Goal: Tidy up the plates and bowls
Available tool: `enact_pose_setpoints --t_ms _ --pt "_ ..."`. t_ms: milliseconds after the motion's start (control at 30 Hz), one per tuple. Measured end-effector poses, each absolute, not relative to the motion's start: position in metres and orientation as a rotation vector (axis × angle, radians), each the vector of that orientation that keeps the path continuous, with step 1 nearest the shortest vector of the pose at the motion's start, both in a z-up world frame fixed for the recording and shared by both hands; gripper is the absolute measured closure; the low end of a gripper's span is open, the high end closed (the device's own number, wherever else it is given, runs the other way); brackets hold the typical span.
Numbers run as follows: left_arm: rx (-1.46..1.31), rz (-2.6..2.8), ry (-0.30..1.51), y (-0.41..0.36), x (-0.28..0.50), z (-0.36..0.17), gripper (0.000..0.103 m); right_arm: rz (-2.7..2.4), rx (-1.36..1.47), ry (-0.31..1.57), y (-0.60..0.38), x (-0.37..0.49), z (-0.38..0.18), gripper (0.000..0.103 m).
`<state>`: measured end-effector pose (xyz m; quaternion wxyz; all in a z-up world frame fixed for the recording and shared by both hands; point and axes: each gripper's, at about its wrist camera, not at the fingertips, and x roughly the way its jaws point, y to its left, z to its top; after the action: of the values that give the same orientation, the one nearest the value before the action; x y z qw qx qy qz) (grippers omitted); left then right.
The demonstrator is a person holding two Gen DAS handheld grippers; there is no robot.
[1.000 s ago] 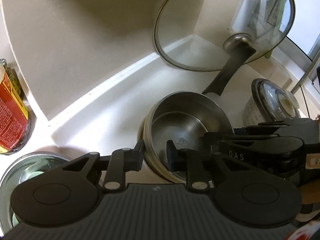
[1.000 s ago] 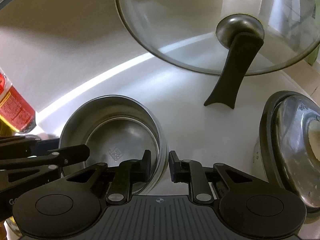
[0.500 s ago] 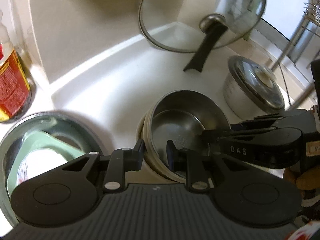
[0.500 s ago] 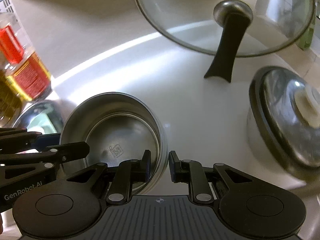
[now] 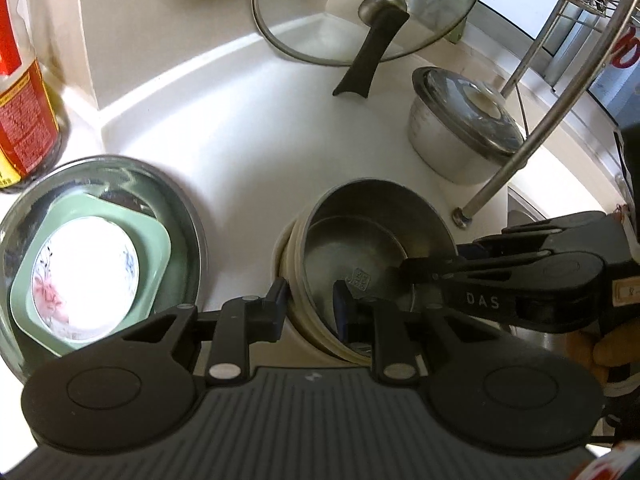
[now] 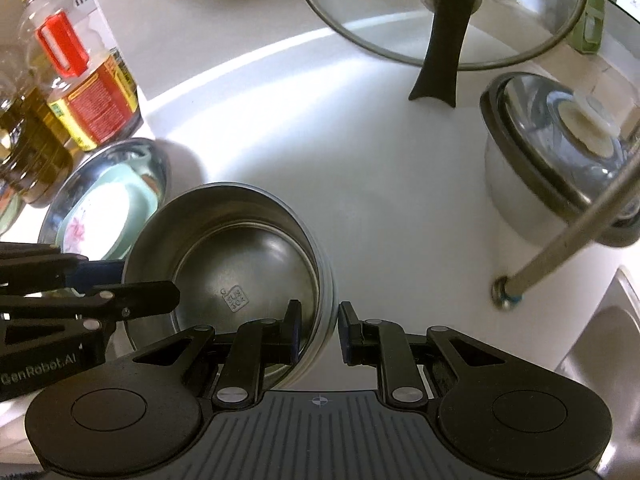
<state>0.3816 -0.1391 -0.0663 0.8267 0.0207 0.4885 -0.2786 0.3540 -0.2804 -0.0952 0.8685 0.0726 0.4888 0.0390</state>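
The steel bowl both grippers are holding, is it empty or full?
Empty: the steel bowl shows a bare shiny bottom with a stamped mark, and it sits nested in cream bowls.

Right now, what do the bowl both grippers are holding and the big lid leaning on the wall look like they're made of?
The bowl looks like brushed stainless steel: grey metallic sheen and a stamped mark in its base. The lid looks like clear glass with a metal rim and knob; its black handle is probably plastic.

Bare counter (image 6: 384, 184) lies between steel bowl (image 6: 248, 264) and lidded pot (image 6: 560, 160).
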Motion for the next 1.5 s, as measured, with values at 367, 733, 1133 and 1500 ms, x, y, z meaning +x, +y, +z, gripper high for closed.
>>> enact_pose_setpoints --t_ms 367,733,1133,1500 --pt "0.046 -0.604 1.161 -0.144 0.406 -0.062 0.081 0.099 0.182 1.051 -0.283 0.360 -0.094 0.082" --pt "0.056 -0.569 1.246 -0.132 0.417 -0.058 0.064 0.127 0.229 1.072 -0.294 0.364 -0.092 0.081" --pt "0.044 -0.552 1.305 -0.144 0.424 -0.076 0.076 0.124 0.227 1.073 -0.291 0.369 -0.094 0.079" --pt "0.102 -0.560 1.283 -0.157 0.421 -0.076 0.081 0.123 0.207 1.074 -0.290 0.369 -0.094 0.085"
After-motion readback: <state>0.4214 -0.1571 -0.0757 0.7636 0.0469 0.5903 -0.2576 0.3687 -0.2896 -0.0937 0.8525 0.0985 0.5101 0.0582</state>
